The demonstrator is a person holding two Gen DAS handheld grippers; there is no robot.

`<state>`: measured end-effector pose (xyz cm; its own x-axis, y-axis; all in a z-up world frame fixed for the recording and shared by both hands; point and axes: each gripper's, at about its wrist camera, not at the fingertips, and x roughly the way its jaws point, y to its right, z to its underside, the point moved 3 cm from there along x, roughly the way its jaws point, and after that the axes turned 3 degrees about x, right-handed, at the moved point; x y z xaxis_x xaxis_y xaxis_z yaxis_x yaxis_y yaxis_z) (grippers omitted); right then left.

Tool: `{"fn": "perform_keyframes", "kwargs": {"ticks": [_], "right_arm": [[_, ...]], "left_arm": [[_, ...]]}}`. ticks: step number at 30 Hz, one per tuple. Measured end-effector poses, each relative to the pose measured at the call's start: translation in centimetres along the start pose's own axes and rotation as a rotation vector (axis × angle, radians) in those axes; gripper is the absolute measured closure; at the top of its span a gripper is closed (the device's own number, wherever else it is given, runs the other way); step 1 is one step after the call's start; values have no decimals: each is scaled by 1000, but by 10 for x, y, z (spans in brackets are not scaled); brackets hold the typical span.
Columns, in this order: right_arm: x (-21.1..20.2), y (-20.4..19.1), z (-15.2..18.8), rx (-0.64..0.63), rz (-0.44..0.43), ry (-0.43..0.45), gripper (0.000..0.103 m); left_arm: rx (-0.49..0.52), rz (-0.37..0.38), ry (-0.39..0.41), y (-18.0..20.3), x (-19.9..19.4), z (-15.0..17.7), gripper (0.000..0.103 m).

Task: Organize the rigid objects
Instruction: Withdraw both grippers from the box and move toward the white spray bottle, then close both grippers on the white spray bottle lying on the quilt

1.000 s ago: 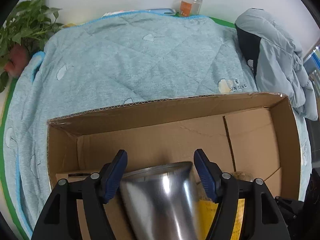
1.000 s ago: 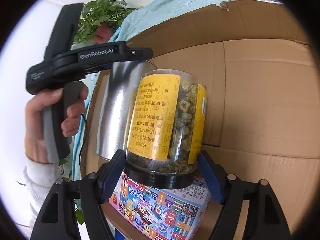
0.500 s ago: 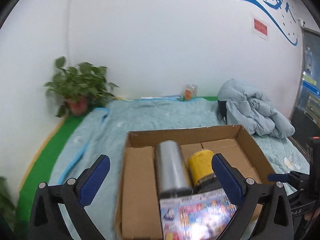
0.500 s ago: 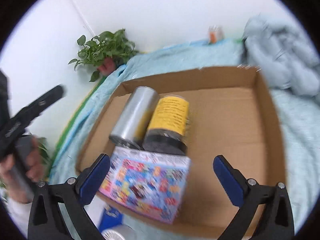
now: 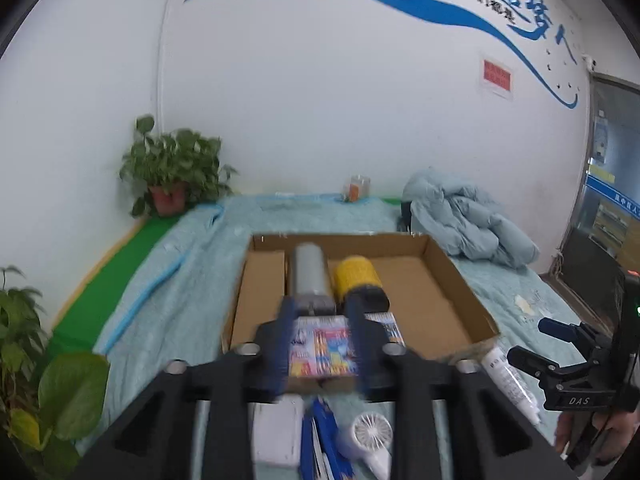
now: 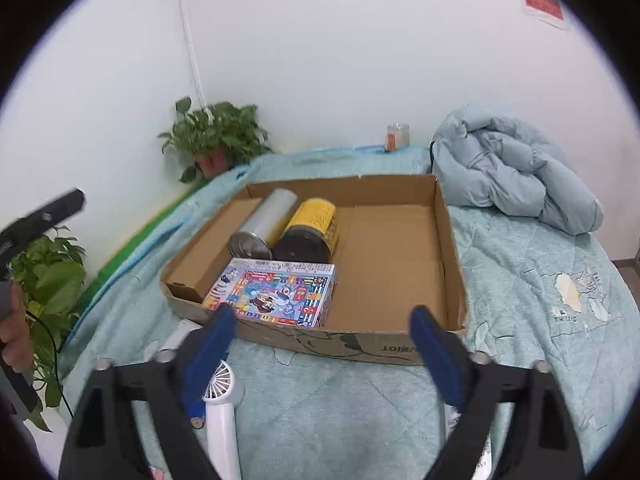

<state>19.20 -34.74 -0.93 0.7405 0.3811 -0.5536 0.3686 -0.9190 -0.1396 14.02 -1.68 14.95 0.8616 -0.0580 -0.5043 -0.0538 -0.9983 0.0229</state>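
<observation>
A cardboard box (image 6: 440,240) lies on the blue quilt. Inside it, a steel tumbler (image 6: 264,220) and a yellow-labelled jar (image 6: 312,224) lie side by side behind a colourful game box (image 6: 276,292). My right gripper (image 6: 322,312) hangs open above the box's near edge, gripping nothing. In the left wrist view the same tumbler (image 5: 308,276), jar (image 5: 356,280) and game box (image 5: 324,344) show past my left gripper (image 5: 320,304). Its jaws are closing to a narrow gap with nothing between them.
In front of the box lie a white hand fan (image 6: 220,392), a white tube (image 5: 508,376), a white block (image 5: 276,432) and a blue item (image 5: 320,440). A bundled jacket (image 6: 516,168) lies at the right, potted plants (image 6: 216,136) at the left, and a small jar (image 6: 396,136) by the wall.
Both grippers let go and pulled back and up from the box. The tumbler and jar now lie in it. The left jaws opened wide, then narrowed.
</observation>
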Motion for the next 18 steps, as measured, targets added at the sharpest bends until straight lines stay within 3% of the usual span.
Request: {"fn": "perform_keyframes", "kwargs": {"ticks": [1, 2, 3, 5, 8, 15, 18], "right_arm": [[-4, -1, 2, -9, -6, 2, 1], [-8, -1, 5, -11, -20, -6, 1], [-11, -1, 9, -7, -37, -17, 1], [-16, 2, 19, 15, -72, -39, 1], [-15, 21, 36, 58, -56, -86, 1], [-12, 99, 76, 110, 182, -199, 1], [-5, 129, 86, 161, 213, -274, 3]], "left_arm": [[-11, -3, 6, 0, -8, 2, 74], [-11, -3, 14, 0, -17, 4, 59], [-11, -7, 12, 0, -23, 7, 4], [-32, -47, 23, -4, -33, 16, 1], [-23, -14, -71, -3, -26, 42, 1], [-154, 70, -262, 1, 8, 126, 1], [-167, 131, -313, 14, 25, 144, 1]]}}
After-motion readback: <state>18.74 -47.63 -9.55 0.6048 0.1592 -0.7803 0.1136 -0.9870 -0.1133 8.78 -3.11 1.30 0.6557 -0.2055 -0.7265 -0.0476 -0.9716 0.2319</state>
